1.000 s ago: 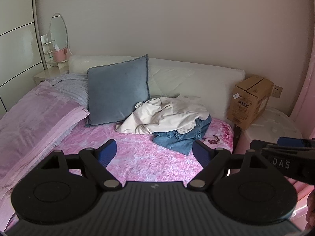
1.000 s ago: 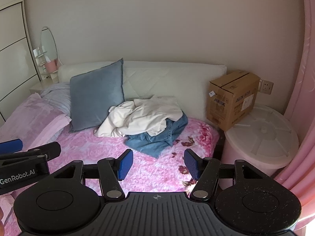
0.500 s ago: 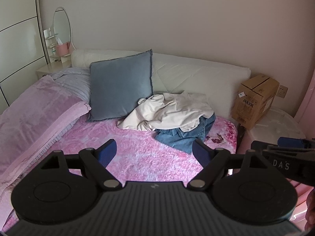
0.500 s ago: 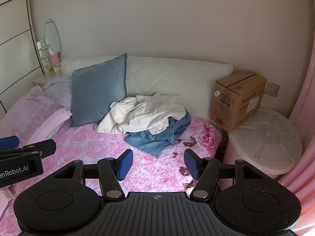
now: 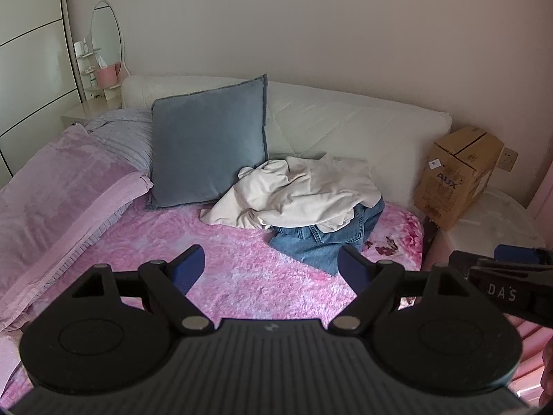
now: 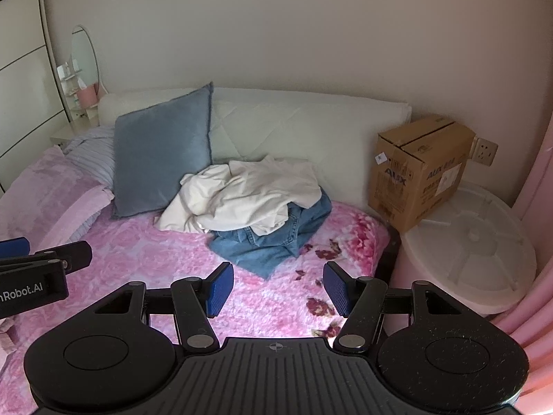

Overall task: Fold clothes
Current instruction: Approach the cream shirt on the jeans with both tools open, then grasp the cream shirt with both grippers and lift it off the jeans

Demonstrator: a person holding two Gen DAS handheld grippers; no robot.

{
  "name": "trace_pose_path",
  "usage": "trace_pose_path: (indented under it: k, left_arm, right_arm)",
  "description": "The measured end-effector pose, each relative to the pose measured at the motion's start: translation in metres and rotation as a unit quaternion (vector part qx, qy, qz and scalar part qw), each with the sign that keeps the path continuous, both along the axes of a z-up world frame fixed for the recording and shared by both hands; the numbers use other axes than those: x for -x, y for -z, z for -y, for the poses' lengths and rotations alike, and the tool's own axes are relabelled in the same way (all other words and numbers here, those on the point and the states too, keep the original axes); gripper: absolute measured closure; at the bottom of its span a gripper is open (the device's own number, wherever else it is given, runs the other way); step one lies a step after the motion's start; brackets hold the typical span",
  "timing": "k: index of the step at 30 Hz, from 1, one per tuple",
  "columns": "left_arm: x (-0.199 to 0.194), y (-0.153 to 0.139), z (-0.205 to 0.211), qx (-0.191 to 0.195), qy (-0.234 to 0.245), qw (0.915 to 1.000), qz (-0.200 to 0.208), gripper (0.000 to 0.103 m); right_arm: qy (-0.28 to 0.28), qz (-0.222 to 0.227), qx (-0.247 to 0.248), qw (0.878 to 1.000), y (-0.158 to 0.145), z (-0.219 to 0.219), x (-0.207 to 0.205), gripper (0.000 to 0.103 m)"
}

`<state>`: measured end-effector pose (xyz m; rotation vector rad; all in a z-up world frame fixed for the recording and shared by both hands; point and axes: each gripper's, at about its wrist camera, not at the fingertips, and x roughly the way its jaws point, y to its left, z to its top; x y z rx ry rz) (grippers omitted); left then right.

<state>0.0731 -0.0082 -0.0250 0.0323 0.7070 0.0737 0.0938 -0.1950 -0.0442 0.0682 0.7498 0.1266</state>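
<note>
Box [image 6: 420, 171] marked AUX, smaller print too blurred, left gripper [image 5: 271, 268] wide, right gripper [image 6: 276, 287] wide, both empty, clothes [image 6: 252, 197] heaped.

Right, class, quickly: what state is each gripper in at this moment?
Left gripper: open, holding nothing.
Right gripper: open, holding nothing.
</note>
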Motion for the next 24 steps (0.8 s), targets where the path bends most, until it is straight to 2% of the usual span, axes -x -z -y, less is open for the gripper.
trace_pose_path:
  k: [18, 24]
  left_arm:
    - [-0.142, 0.062, 0.021, 0.0, -0.034, 0.9957, -0.086, 0.021]
    - [-0.193, 0.085, 0.028, 0.013, -0.03, 0.9942, -0.103, 0.021]
  right_arm:
    - [-0.025, -0.081, 0.009, 0.996, 0.059, 0.027, -0.142, 0.042]
    - [-0.01, -0.102, 0.008, 0.995, 0.075, 0.041, -0.191, 0.042]
